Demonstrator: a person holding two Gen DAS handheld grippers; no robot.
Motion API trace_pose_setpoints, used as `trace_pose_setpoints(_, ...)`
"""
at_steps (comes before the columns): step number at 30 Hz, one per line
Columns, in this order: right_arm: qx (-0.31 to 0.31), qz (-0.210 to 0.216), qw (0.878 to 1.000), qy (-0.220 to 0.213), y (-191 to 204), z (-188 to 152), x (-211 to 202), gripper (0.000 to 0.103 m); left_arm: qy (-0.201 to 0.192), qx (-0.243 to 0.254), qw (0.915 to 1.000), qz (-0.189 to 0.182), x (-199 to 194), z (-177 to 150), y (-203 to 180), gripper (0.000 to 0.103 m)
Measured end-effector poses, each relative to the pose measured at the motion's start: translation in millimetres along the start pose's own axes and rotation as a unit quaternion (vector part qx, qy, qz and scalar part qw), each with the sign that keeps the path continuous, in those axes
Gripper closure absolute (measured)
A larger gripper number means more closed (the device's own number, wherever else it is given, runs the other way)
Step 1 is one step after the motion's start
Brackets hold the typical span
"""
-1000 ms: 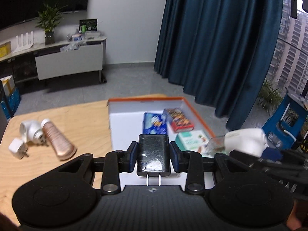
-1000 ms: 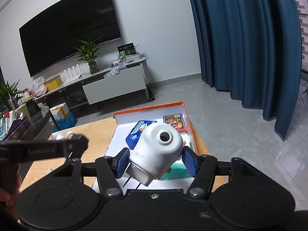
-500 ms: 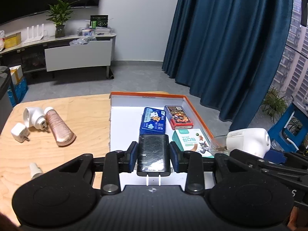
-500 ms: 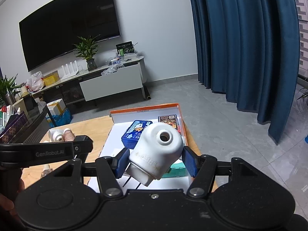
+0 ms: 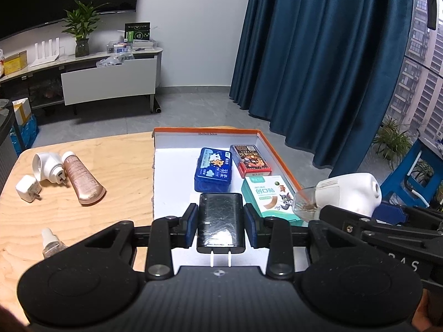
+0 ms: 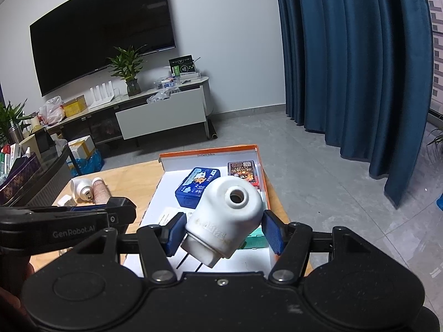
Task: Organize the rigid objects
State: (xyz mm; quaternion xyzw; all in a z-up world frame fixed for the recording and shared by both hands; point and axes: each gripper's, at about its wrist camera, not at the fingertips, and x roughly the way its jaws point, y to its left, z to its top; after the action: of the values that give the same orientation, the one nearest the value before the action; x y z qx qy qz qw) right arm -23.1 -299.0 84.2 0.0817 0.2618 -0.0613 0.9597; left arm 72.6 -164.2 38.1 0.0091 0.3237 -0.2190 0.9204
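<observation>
So both grippers are loaded over the orange-rimmed tray (image 5: pixel 279 155), left gripper (image 5: pixel 220 224) clamping the black charger (image 5: pixel 220 221), right gripper (image 6: pixel 223 231) squeezing the white plug-in (image 6: pixel 225 215), probably next lowering each onto bare tray floor near the boxes.

left claw (image 6: pixel 126 215): "GenRobot.AI" | green box (image 5: pixel 272 199): "创口贴" | orange tray (image 5: pixel 206 133): size print, unreadable

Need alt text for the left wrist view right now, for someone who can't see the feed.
The left gripper holds a black plug-in charger, prongs toward the camera, over a white, orange-edged tray holding three small boxes. Left of the tray, the wooden table carries white adapters, a rose-gold tube and a small bottle.
</observation>
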Motion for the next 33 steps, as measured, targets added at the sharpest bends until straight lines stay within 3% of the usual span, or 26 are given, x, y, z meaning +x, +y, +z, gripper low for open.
trace_pose_setpoints(33,-0.001,-0.006,0.999,0.038,-11,-4,37,0.031,0.027,-0.003,0.9996,0.0,26,-7,2,0.066)
